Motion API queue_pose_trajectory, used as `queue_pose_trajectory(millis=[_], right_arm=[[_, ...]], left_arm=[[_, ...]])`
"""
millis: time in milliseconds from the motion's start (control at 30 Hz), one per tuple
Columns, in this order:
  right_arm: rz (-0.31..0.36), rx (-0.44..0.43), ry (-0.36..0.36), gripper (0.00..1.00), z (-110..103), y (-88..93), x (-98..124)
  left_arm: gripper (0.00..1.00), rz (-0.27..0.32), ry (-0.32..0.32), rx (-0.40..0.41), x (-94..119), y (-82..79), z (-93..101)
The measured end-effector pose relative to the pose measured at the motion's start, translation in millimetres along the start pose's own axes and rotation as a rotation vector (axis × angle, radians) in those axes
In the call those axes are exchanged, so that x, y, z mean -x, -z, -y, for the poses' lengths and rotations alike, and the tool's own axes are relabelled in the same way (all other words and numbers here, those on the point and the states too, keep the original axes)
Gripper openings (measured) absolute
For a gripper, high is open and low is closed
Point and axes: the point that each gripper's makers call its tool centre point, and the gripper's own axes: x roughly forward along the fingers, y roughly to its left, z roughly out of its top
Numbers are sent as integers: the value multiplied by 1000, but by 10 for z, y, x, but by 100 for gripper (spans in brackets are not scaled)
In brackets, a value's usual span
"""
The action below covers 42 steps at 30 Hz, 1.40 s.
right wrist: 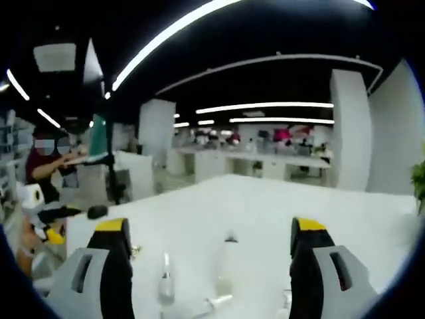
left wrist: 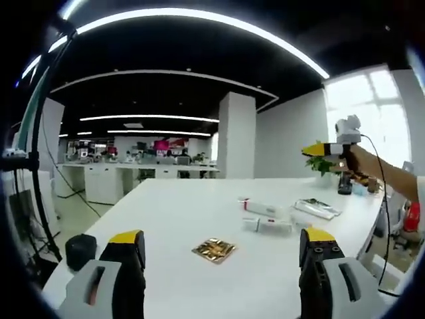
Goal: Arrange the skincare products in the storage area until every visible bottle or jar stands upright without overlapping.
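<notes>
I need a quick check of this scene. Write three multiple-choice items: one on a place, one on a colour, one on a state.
1. Where does the gold packet lie?
A. on the white table
B. on the floor
C. in a drawer

2. What colour are the tips of the left gripper?
A. red
B. yellow
C. green

3. How are the white tubes placed?
A. stacked upright
B. hanging
C. lying flat

Answers:
1 A, since it rests on the tabletop between the fingers.
2 B, as both finger tips are yellow.
3 C, because they lie lengthwise on the table.
</notes>
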Motion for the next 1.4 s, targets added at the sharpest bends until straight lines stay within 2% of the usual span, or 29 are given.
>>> queue_pose_trajectory(millis=[133,167,333,500,567,633,733,833,900,1067,1133,1267,1400], right_arm=[[-56,-23,-9,100,18,126,-199],[-92,-47,-19,100,23,202,-307],[-114,-112,-30,100,82,301,-545],[-145,-108,-22,98,159,378,-698],[-146,-69,15,94,249,387,-771],[-147,-49,14,95,259,394,-853],[-205,-51,30,96,308,471,-976],[-318,-82,52,92,346,651,-1058],[-331,-79,60,91,365,714,-1161],[-465,-68,116,86,392,996,-1313],[-488,-65,134,84,411,1041,-1334],[-589,-43,139,85,345,1325,-1418],[-700,-119,163,72,357,1477,-1432]], left_arm=[[99,15,15,26,1,-19,0],[99,18,15,31,-1,-24,0],[99,-1,24,18,-28,21,17],[99,3,30,23,-35,18,34],[99,3,38,23,-40,25,53],[99,-1,39,25,-48,41,55],[99,-4,38,26,-54,49,54],[99,-3,43,24,-54,47,65],[99,-4,42,25,-55,56,67],[99,-14,40,28,-73,85,56],[99,-17,40,28,-74,88,58],[99,-13,41,25,-77,62,64],[99,-19,41,27,-92,82,61]])
